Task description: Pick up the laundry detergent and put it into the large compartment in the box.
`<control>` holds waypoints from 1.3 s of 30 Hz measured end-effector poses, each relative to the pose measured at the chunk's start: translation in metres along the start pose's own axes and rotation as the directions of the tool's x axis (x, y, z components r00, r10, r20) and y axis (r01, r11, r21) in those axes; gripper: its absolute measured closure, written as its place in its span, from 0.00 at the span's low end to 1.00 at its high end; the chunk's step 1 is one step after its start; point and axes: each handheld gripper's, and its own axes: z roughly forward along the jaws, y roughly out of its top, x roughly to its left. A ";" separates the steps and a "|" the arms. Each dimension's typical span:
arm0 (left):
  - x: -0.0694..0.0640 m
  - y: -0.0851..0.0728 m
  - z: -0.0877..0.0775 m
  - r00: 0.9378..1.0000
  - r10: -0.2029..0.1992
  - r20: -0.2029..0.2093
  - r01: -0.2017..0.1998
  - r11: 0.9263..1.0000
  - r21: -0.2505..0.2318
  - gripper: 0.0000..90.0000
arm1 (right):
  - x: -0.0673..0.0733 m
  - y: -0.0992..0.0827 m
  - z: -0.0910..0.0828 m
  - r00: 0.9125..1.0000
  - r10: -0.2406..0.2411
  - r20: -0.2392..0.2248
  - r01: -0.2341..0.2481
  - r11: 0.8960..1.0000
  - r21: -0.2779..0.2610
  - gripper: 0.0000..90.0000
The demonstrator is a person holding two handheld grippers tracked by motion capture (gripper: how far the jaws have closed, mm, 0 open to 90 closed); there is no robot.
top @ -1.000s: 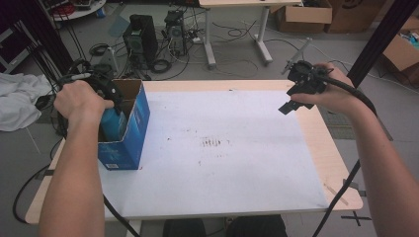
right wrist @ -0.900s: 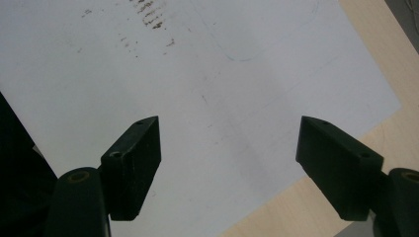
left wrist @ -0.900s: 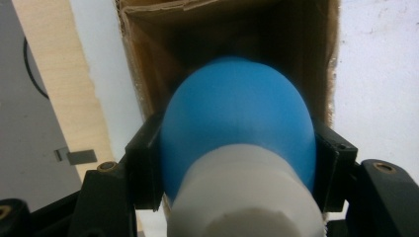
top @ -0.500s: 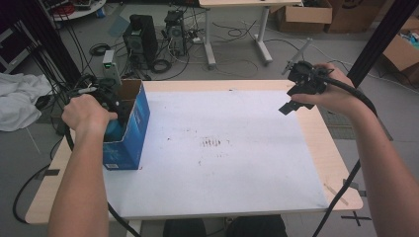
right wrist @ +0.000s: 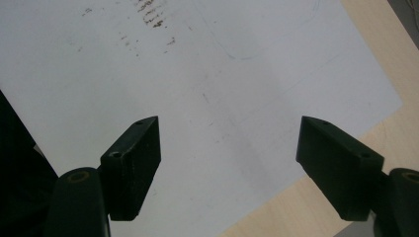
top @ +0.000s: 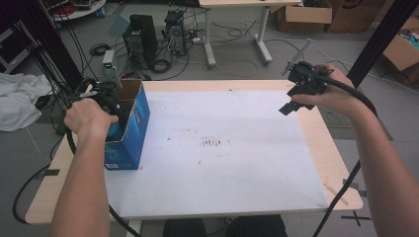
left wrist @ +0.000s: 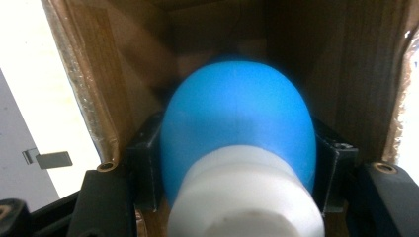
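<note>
No legible text, seemingly

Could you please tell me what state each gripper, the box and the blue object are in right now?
Left gripper: shut on the blue bulb, inside the box.
Blue bulb: gripped between the fingers, white base toward the camera.
Blue box: upright, top open, on the table's left side.
Right gripper: open, empty, held above the white sheet.

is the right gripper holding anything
No, in the right gripper view the right gripper has its jaws spread wide apart with nothing between them, just the white table top below.
</note>
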 end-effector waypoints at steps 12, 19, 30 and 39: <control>-0.002 0.001 0.001 1.000 -0.003 -0.006 0.003 1.000 0.004 0.42 | 0.001 0.001 0.002 1.000 0.000 -0.006 0.000 1.000 0.005 0.28; -0.002 0.000 0.001 1.000 -0.004 -0.006 0.004 1.000 0.002 0.42 | 0.002 0.001 0.003 1.000 -0.002 -0.008 0.002 1.000 0.006 0.28; -0.004 0.000 0.001 1.000 -0.002 -0.004 0.002 1.000 0.003 0.41 | 0.002 -0.001 0.001 1.000 -0.003 -0.005 0.003 1.000 0.006 0.28; -0.005 0.000 0.001 1.000 0.000 -0.011 0.000 1.000 0.002 0.41 | 0.002 -0.001 0.001 1.000 -0.002 -0.002 0.002 1.000 0.013 0.28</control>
